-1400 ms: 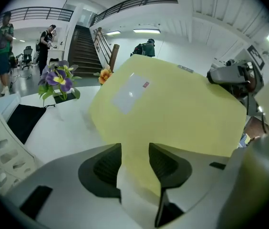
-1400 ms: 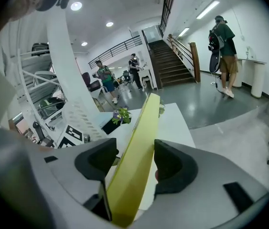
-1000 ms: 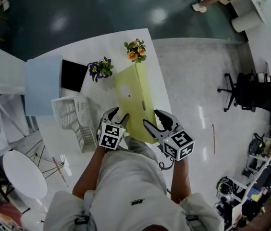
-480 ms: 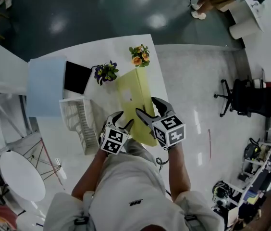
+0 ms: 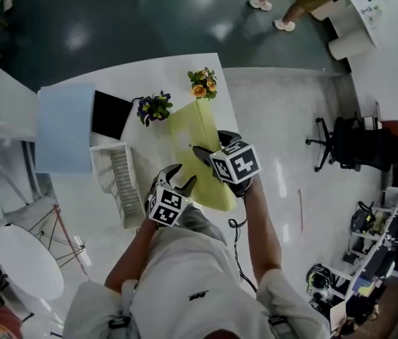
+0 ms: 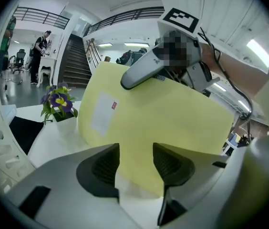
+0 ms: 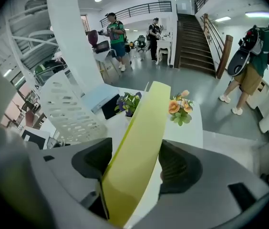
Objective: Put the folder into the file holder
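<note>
Shows the holder (image 5: 111, 179) at the left of the table (image 5: 164, 73), not yet loaded. Finds the left gripper (image 5: 179, 176) just right of it, jaws lately spread and standing apart, with the near corner of the folder (image 5: 192, 129) apparently poking into the gap yet pressed from neither side. Catches that folder tipped up on edge off the table, near the holder but apart from it. Has the right gripper (image 5: 209, 143) astride its upper edge, jaws just drawn in and pinching the sheet between them. Risks a slip or a buckle on any swing leftward: one narrow pinch, one broad limp sheet. Risks, too, snagging a drooping corner on the holder's mesh wall and shoving the holder along, or brushing the purple flowers (image 5: 153, 106) behind and toppling them.
</note>
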{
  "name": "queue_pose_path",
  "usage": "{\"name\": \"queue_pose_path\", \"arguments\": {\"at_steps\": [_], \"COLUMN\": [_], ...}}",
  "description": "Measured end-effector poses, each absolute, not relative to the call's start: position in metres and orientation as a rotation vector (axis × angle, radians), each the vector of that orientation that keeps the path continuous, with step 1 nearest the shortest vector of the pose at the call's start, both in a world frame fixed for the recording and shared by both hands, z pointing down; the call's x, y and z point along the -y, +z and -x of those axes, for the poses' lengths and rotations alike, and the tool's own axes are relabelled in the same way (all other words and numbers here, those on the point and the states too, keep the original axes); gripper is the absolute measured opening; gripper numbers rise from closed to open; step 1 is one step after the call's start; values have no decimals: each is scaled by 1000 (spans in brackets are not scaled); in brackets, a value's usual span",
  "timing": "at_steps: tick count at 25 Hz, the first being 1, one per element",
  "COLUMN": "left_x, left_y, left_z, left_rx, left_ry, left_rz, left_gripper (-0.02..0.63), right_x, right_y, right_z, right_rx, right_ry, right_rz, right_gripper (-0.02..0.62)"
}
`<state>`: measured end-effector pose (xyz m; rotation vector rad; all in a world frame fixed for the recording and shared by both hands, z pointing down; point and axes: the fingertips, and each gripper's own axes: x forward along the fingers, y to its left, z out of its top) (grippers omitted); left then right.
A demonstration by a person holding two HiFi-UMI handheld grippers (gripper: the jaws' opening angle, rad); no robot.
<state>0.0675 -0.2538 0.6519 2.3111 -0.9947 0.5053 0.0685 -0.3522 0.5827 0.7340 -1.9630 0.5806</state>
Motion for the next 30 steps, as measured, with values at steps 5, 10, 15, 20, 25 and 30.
{"name": "queue_pose_path", "arguments": {"at_steps": [5,10,15,20,25,30], "left_x": [248,240,227,193,153,121], "left_y": [645,632,612,568,522,487], "left_z": [-74,-71,-65,-62,-47,-24], "left_rx": [989,1024,1089,1165,1265,1383], "left_ry": [505,509,504,492,467,434], "left_rz": [-2331,-2358,-2389,-2460,-2517,-2530], "left_gripper": [236,236,236,236,236,236], "right_x": [352,336,311,273,223,179], "right_y": [588,577,548,508,467,438], "right_z": [-75,-82,-98,-115,-116,-114], "right_rx": [1922,1975,2059,2191,2316,2385], "right_ry": [624,585,497,433,353,303], "right_rz": [-753,-854,-969,-1122,-1227,-1295], "right_gripper": [249,213,198,193,192,192]}}
